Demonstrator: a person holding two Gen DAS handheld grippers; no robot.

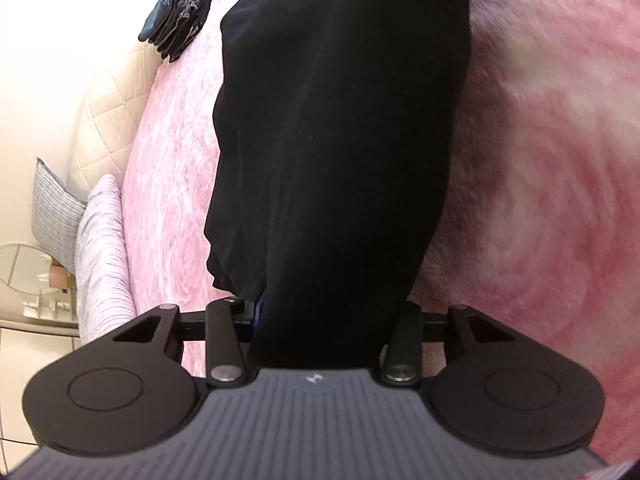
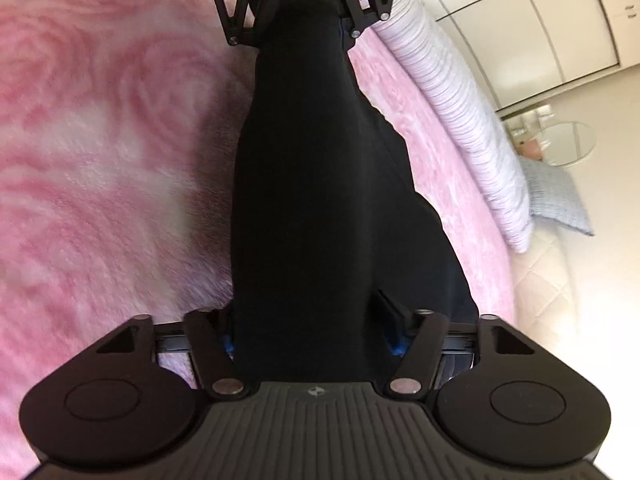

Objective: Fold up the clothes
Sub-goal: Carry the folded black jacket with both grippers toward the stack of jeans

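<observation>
A black garment hangs stretched lengthwise between my two grippers, just above a fluffy pink blanket. My left gripper is shut on one end of it; the cloth hides the fingertips. In the right wrist view the same black garment runs from my right gripper, shut on the near end, up to the left gripper facing it at the top. A little blue padding shows beside the cloth at the right gripper's fingers. The garment sags along one side in loose folds.
A stack of folded jeans lies on the blanket near the cream quilted headboard. Striped pillow and grey pillow sit at the bed's edge. Beyond them are a round glass table and white wardrobe doors.
</observation>
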